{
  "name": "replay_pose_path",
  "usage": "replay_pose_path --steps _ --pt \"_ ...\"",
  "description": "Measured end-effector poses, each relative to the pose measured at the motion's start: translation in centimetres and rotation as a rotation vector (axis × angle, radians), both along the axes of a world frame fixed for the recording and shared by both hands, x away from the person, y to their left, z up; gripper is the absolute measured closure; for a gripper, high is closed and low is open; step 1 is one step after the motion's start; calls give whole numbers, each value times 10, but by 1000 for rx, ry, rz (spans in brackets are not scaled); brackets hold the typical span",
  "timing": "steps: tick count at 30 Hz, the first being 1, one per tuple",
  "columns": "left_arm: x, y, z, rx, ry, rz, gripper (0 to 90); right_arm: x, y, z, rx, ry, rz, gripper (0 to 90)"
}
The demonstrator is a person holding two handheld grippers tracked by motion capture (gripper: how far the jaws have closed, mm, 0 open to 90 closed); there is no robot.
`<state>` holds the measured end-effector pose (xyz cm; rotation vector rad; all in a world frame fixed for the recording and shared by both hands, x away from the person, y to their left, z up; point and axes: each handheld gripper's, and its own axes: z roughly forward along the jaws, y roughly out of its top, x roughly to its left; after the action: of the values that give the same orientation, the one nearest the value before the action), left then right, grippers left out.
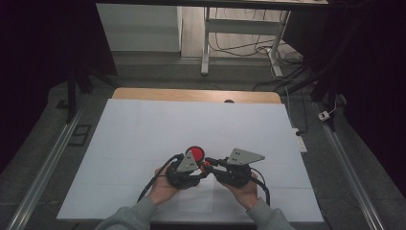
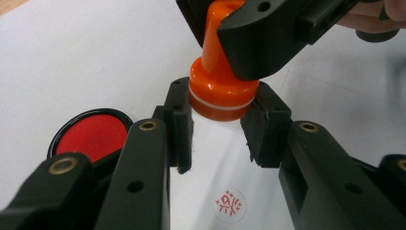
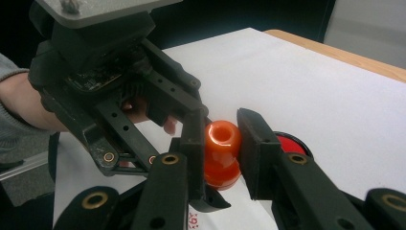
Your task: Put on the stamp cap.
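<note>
An orange stamp [image 2: 218, 91] with a white ring round its base hangs tilted just above the white sheet. My left gripper [image 2: 218, 127] is shut on its wide base. My right gripper [image 3: 221, 143] is shut on the stamp's [image 3: 222, 136] narrow handle. From above, the two grippers meet tip to tip near the table's front, the left gripper [image 1: 202, 170] at the left and the right gripper [image 1: 208, 165] at the right. A round black ink pad [image 1: 195, 153] with a red face lies open just behind them. A red stamped mark [image 2: 230, 205] shows on the paper under the stamp.
A white cover [image 1: 143, 129] spreads over the table, and a smaller paper sheet [image 1: 196, 199] lies on it at the front edge. The wooden table edge [image 1: 191, 94] shows at the back. Beyond it stand a desk frame [image 1: 239, 28] and cables on the floor.
</note>
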<state>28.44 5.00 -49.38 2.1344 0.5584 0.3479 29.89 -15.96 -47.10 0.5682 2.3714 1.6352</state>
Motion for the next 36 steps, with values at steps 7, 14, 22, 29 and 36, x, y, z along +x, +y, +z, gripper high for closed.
replay_pose_path --steps 7,14,22,29,36 --pt "-3 -2 2 18 -18 11 649 0 -1 0 4 1 8 728" --pt "-4 -2 3 28 -14 11 649 0 -1 -2 14 0 16 730" --pt "-1 0 1 27 2 5 647 2 0 -8 21 11 12 728" --pt "1 0 -1 9 18 15 630 1 1 -5 0 -14 14 726" --pt "3 2 -3 9 30 26 500 2 -2 -5 4 -28 -1 725"
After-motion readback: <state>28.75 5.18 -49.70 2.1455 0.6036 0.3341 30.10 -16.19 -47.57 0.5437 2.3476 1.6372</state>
